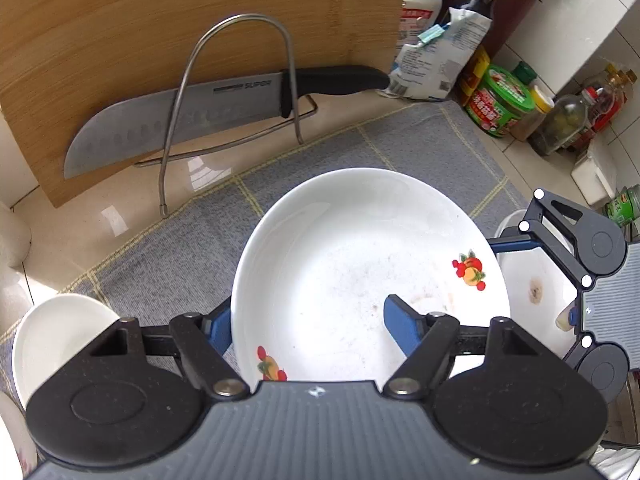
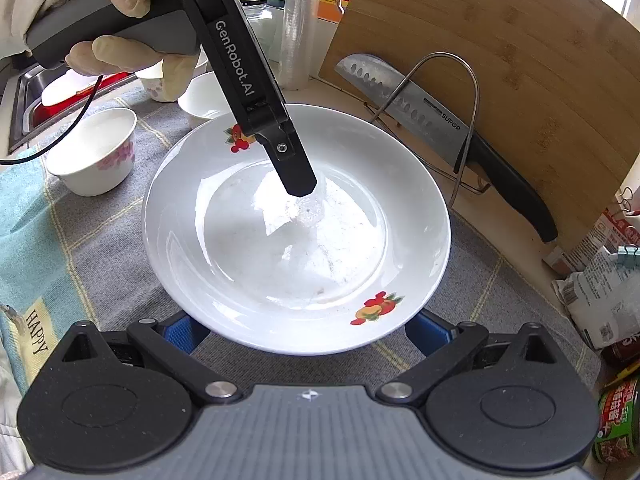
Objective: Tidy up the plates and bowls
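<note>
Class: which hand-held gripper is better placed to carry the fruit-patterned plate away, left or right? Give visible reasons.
Left. The left hand-held gripper pinches the plate at its rim, one finger inside, one outside. The right hand-held gripper stands open at the plate's edge, gripping nothing.

white plate [image 2: 296, 240] with fruit motifs, grey cloth [image 2: 100, 248]

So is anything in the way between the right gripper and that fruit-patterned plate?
Nothing visible. The plate's near rim lies directly in front of the right gripper, between its open fingers. The only thing over the plate is a finger of the left gripper, reaching in from the far side.
</note>
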